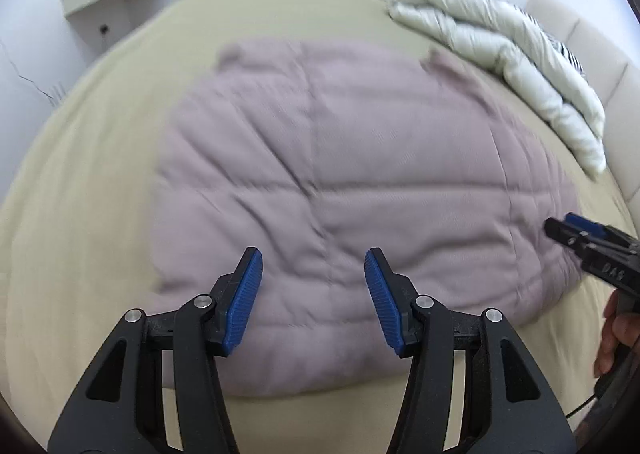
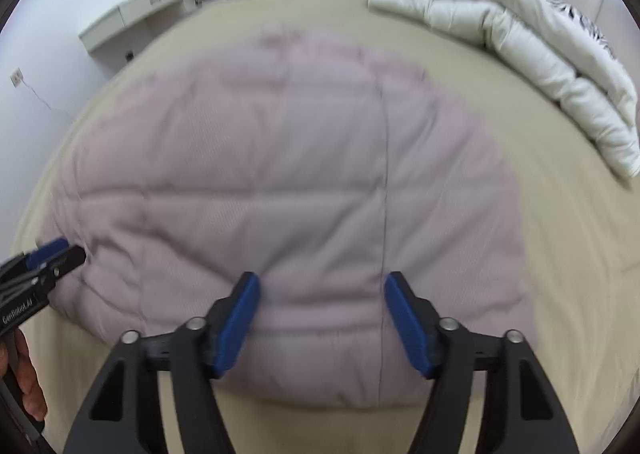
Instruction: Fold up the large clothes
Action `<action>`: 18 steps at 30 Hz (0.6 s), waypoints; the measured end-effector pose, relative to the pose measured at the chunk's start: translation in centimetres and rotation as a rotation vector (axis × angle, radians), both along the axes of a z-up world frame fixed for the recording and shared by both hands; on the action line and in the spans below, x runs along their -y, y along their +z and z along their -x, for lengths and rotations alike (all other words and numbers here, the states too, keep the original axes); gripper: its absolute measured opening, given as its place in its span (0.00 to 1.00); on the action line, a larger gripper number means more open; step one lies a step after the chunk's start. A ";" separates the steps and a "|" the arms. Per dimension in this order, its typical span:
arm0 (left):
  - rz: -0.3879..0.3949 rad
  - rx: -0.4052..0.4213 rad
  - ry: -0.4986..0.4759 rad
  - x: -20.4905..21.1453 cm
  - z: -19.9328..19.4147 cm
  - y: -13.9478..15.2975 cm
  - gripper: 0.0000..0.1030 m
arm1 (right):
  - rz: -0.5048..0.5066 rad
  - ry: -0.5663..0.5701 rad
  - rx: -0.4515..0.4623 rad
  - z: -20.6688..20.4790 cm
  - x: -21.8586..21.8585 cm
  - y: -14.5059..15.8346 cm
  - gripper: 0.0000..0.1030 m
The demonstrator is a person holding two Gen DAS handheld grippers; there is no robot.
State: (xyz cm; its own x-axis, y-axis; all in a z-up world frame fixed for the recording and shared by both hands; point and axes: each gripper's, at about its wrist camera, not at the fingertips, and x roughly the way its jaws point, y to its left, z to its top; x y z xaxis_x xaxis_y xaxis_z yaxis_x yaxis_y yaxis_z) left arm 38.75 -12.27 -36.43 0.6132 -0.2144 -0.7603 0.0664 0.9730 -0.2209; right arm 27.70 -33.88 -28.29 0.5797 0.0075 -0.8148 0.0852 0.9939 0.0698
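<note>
Ahead of the left tool (image 1: pixel 313 266), matt black plastic with ribbed blue pads (image 1: pixel 244 304) and metal pins, lies a mauve quilted garment (image 1: pixel 344 190), seemingly soft padded cloth. Beyond: a puffy, faintly glossy white duvet (image 1: pixel 512 54); matt beige bed sheet (image 1: pixel 80 234).

A folded mauve quilted garment (image 1: pixel 340 190) lies on the beige bed (image 1: pixel 100 214). The left tongs (image 1: pixel 313 290) hover open above its near edge; the right tongs (image 1: pixel 560 230) hover at its right edge.
</note>
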 end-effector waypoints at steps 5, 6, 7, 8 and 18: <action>0.021 -0.015 0.105 -3.4 -3.4 -0.7 0.51 | -0.009 0.035 0.095 -2.9 -0.2 2.4 0.66; 0.021 -0.053 0.092 -3.7 -4.0 -1.7 0.51 | -0.006 0.037 0.088 -3.7 -0.3 2.0 0.67; 0.030 -0.094 0.067 -3.6 -5.0 -3.0 0.52 | -0.013 0.043 0.071 -4.5 -0.3 1.2 0.74; 0.032 -0.093 0.059 -3.8 -5.5 -3.6 0.55 | -0.017 0.047 0.032 -5.5 -0.3 -0.2 0.83; 0.265 -0.051 0.193 -10.0 -3.5 -3.8 0.79 | -0.177 0.042 0.125 -4.0 4.7 2.5 0.96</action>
